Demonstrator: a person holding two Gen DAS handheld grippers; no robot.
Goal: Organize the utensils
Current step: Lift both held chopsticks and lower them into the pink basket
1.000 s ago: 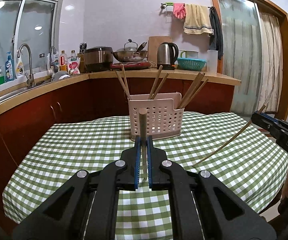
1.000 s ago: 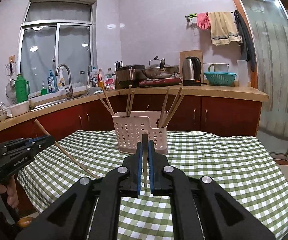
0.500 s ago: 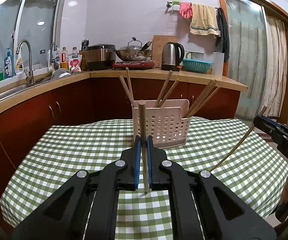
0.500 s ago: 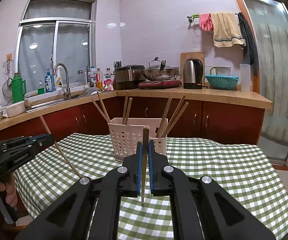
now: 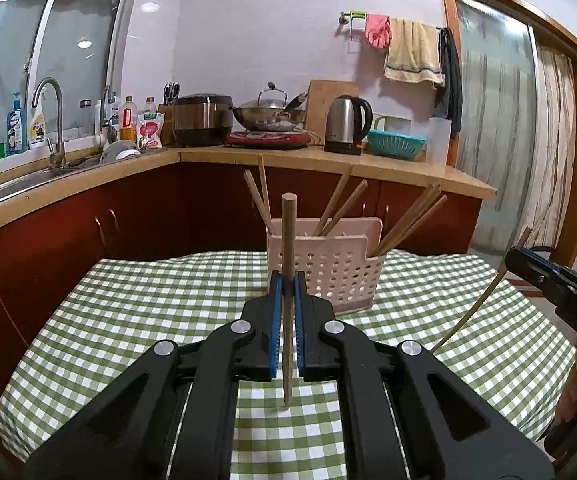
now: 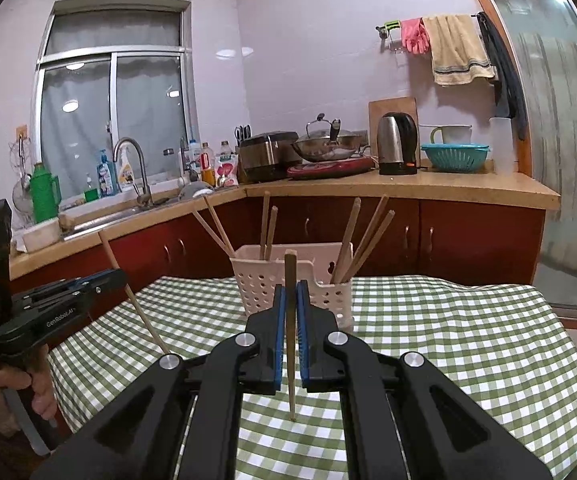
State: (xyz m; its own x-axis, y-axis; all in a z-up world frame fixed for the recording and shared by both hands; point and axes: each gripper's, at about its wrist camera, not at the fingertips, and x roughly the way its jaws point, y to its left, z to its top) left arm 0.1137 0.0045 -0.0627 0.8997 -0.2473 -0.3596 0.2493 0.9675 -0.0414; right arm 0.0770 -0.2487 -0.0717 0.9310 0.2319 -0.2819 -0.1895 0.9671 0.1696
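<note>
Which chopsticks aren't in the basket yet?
Two: the chopstick pinched in the left gripper and the chopstick pinched in the right gripper. Both are held upright above the table; all the others stand inside the white basket.

"GenRobot.AI" on left tool [image 6: 120,276] side; "DAS" on right tool [image 5: 509,257] body.

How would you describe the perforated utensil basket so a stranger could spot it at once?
Find the green-and-white checked tablecloth before the wooden kitchen counter. At its far edge stands a pale plastic basket punched with round holes. Unlike anything else there, wooden chopsticks fan from its top.
</note>
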